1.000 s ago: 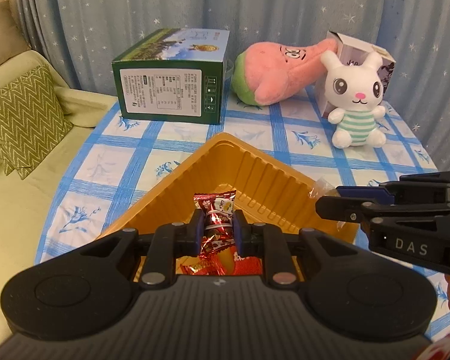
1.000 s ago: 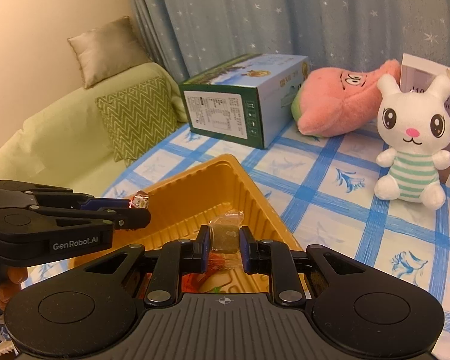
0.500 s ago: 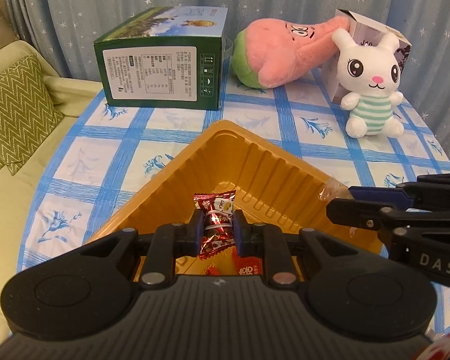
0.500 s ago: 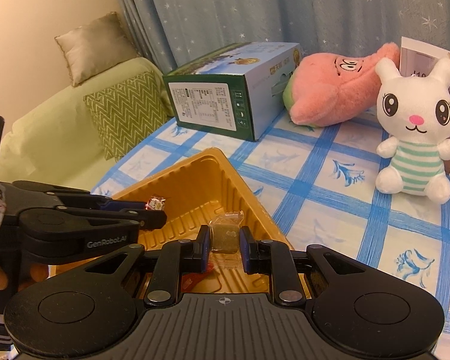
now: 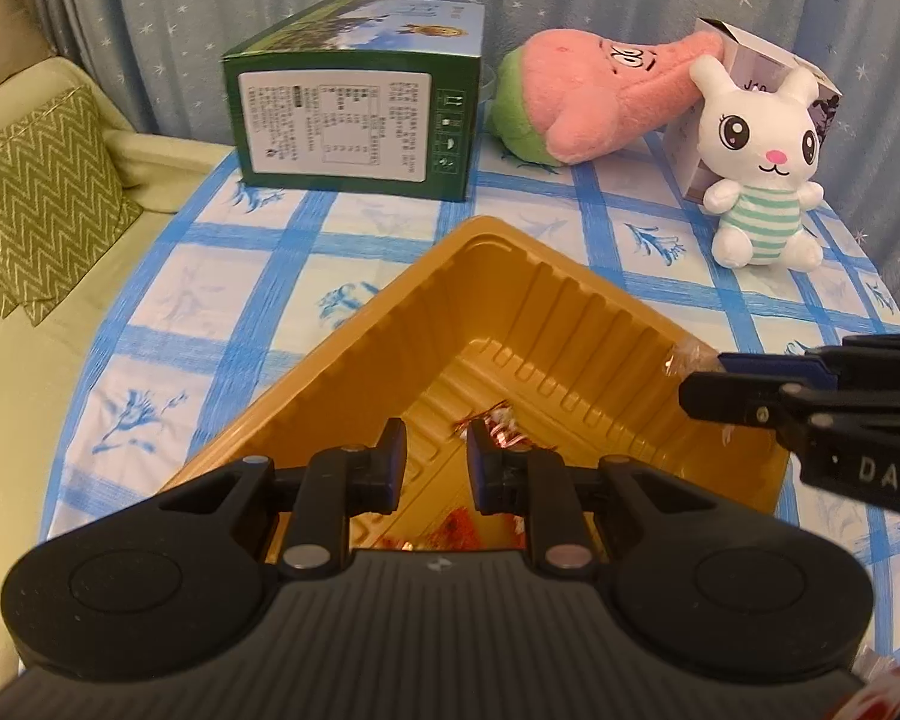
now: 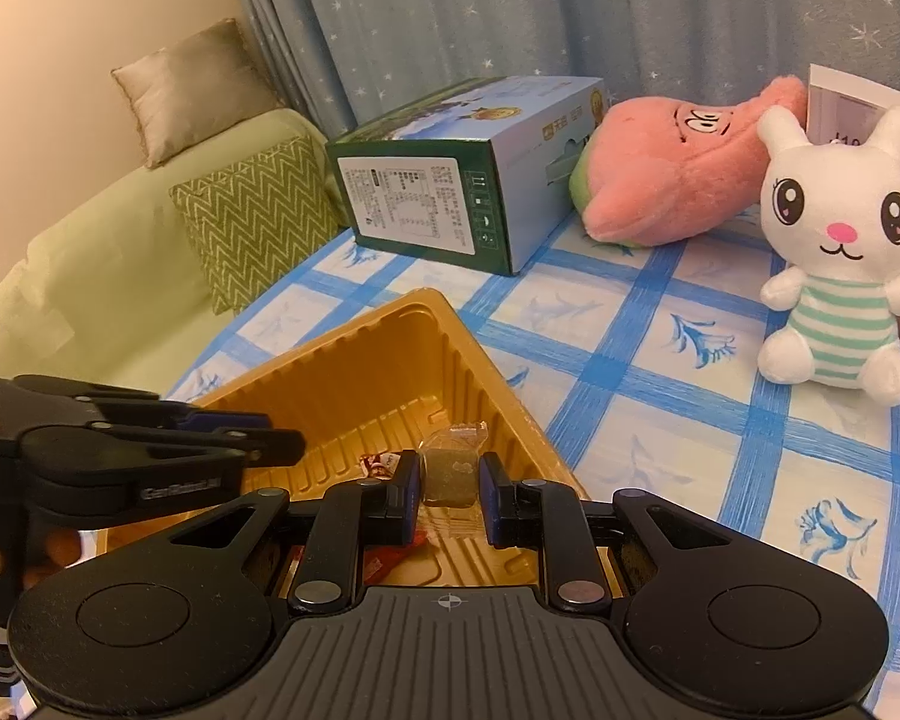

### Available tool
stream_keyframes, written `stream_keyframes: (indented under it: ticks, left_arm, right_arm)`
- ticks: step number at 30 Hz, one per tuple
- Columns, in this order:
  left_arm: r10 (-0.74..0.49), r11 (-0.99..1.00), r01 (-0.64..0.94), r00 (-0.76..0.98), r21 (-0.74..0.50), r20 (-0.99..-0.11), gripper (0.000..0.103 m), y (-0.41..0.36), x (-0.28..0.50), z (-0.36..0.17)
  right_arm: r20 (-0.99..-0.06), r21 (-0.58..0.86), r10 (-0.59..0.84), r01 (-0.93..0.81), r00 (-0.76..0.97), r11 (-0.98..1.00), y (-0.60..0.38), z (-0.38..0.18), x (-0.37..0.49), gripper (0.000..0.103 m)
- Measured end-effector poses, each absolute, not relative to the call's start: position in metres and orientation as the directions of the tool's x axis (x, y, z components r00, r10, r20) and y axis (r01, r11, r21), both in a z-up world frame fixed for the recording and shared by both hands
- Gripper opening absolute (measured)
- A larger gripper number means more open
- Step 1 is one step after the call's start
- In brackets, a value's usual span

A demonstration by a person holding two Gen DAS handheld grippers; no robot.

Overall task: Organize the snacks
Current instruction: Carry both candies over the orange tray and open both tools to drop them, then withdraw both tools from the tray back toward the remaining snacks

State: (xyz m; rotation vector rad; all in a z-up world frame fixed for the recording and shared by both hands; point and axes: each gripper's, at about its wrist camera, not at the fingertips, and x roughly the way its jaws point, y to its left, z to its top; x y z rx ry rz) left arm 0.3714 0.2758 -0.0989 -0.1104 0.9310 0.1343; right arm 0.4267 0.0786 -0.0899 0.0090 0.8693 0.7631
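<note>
A gold plastic tray sits on the blue checked tablecloth; it also shows in the right wrist view. My left gripper is open over the tray, empty. A red foil candy lies on the tray floor just beyond its right finger, also seen in the right wrist view. My right gripper holds its jaws slightly apart around a clear-wrapped brownish candy; the gap on the right side shows. From the left wrist view the right gripper hovers over the tray's right rim with the wrapper showing.
A green box, a pink plush and a white bunny plush stand at the back of the table. More red wrappers lie in the tray's near part. A sofa with a zigzag cushion is on the left.
My left gripper opened and the red candy dropped to the tray floor. My right gripper's jaws widened around the clear-wrapped candy. Both grippers moved forward over the tray.
</note>
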Motion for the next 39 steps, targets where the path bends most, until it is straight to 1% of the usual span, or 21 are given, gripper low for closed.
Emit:
stream_keyframes:
  ticks: [17, 20, 21, 27, 29, 31, 33, 35, 37, 39]
  left_arm:
    - [0.099, 0.967, -0.248, 0.584, -0.061, -0.806, 0.020, 0.299, 0.346, -0.089]
    - [0.104, 0.965, -0.255, 0.584, -0.060, -0.805, 0.024, 0.300, 0.344, -0.088]
    - [0.108, 0.964, -0.258, 0.584, -0.058, -0.805, 0.027, 0.300, 0.344, -0.088]
    - [0.113, 0.961, -0.269, 0.583, -0.060, -0.805, 0.030, 0.299, 0.338, -0.084]
    - [0.113, 0.960, -0.274, 0.585, -0.065, -0.803, 0.032, 0.299, 0.335, -0.082]
    - [0.116, 0.958, -0.279, 0.587, -0.065, -0.801, 0.038, 0.298, 0.330, -0.079]
    - [0.116, 0.957, -0.281, 0.589, -0.068, -0.800, 0.038, 0.296, 0.325, -0.076]
    - [0.114, 0.956, -0.284, 0.592, -0.074, -0.798, 0.040, 0.294, 0.317, -0.073]
    - [0.113, 0.955, -0.285, 0.596, -0.078, -0.795, 0.047, 0.291, 0.308, -0.069]
    - [0.114, 0.956, -0.284, 0.601, -0.078, -0.791, 0.049, 0.286, 0.299, -0.065]
  right_arm:
    - [-0.686, 0.278, 0.624, -0.658, 0.374, 0.700, 0.109, -0.094, 0.438, 0.021]
    - [-0.671, 0.278, 0.633, -0.661, 0.386, 0.697, 0.112, -0.093, 0.438, 0.021]
    - [-0.663, 0.284, 0.639, -0.659, 0.390, 0.697, 0.113, -0.092, 0.439, 0.022]
    - [-0.648, 0.329, 0.660, -0.643, 0.380, 0.692, 0.110, -0.088, 0.441, 0.024]
    - [-0.653, 0.323, 0.655, -0.642, 0.380, 0.695, 0.109, -0.086, 0.439, 0.031]
    - [-0.650, 0.329, 0.656, -0.636, 0.384, 0.698, 0.104, -0.084, 0.435, 0.051]
    - [-0.637, 0.344, 0.662, -0.623, 0.394, 0.702, 0.095, -0.082, 0.429, 0.060]
    - [-0.633, 0.357, 0.664, -0.611, 0.398, 0.707, 0.087, -0.080, 0.424, 0.062]
    - [-0.633, 0.367, 0.663, -0.600, 0.400, 0.711, 0.078, -0.077, 0.417, 0.063]
    - [-0.632, 0.376, 0.661, -0.586, 0.404, 0.718, 0.069, -0.074, 0.410, 0.065]
